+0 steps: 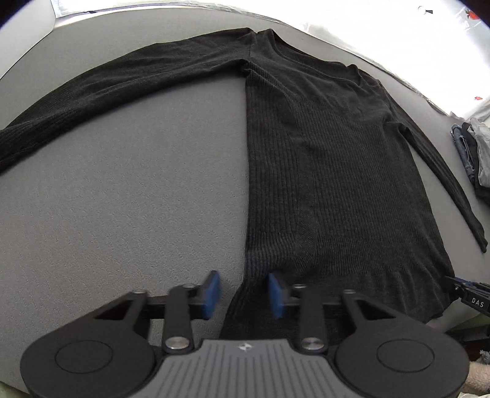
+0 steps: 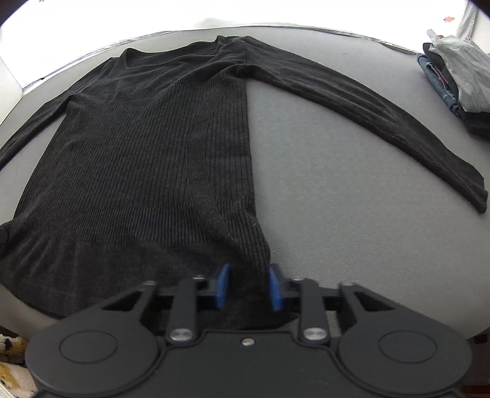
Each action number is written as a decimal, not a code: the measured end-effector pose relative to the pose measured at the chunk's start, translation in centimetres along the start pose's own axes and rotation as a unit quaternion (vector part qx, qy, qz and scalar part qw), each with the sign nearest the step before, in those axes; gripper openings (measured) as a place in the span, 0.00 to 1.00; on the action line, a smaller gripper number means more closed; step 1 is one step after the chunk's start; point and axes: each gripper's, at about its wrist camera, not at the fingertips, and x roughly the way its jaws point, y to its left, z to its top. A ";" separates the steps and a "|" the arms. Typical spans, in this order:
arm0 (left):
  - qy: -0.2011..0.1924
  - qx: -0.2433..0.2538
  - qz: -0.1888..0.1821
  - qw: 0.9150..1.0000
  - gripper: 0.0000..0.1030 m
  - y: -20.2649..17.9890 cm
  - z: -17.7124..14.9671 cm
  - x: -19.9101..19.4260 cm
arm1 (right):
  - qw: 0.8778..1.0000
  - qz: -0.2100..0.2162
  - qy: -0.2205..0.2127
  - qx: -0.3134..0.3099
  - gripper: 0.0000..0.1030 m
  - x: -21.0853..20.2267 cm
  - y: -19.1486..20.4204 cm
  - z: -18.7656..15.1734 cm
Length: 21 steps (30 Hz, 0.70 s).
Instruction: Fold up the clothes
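Observation:
A black ribbed long-sleeved sweater point(image 1: 330, 171) lies flat on the grey table point(image 1: 122, 199), neck at the far side, sleeves spread out. It also shows in the right wrist view point(image 2: 137, 159). My left gripper point(image 1: 245, 294) is open at the hem's left corner, with the cloth edge between its blue pads. My right gripper point(image 2: 249, 286) is open at the hem's right corner, with cloth between its pads. The right gripper's tip point(image 1: 468, 294) shows at the right edge of the left wrist view.
A stack of folded clothes point(image 2: 456, 82), with jeans and a grey garment, sits at the table's right side; it also shows in the left wrist view point(image 1: 474, 153). The table's far edge point(image 2: 275, 26) meets a bright white background.

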 end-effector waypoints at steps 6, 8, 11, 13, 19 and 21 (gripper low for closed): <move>0.002 -0.032 0.017 0.999 0.08 0.3 -0.7 -0.5 | 0.999 0.025 0.031 -0.012 0.06 -0.1 -1.1 0.7; -0.010 -0.038 0.024 0.999 0.18 0.8 -0.4 -1.3 | 0.999 0.013 0.040 -0.025 0.10 0.0 -0.6 1.5; -0.056 -0.067 0.050 0.995 0.38 3.0 0.3 -3.3 | 0.998 -0.024 -0.003 -0.063 0.48 -1.1 0.9 2.7; -0.092 -0.099 0.070 0.988 0.47 5.3 0.9 -4.7 | 0.996 -0.021 -0.033 -0.078 0.52 -1.7 1.8 3.9; -0.184 -0.262 0.168 0.932 0.49 16.1 3.5 -8.0 | 0.994 0.003 -0.053 -0.099 0.53 -1.0 6.0 6.9; -0.198 -0.296 0.184 0.916 0.49 19.1 4.3 -8.5 | 0.993 0.014 -0.054 -0.103 0.54 -0.5 8.0 7.6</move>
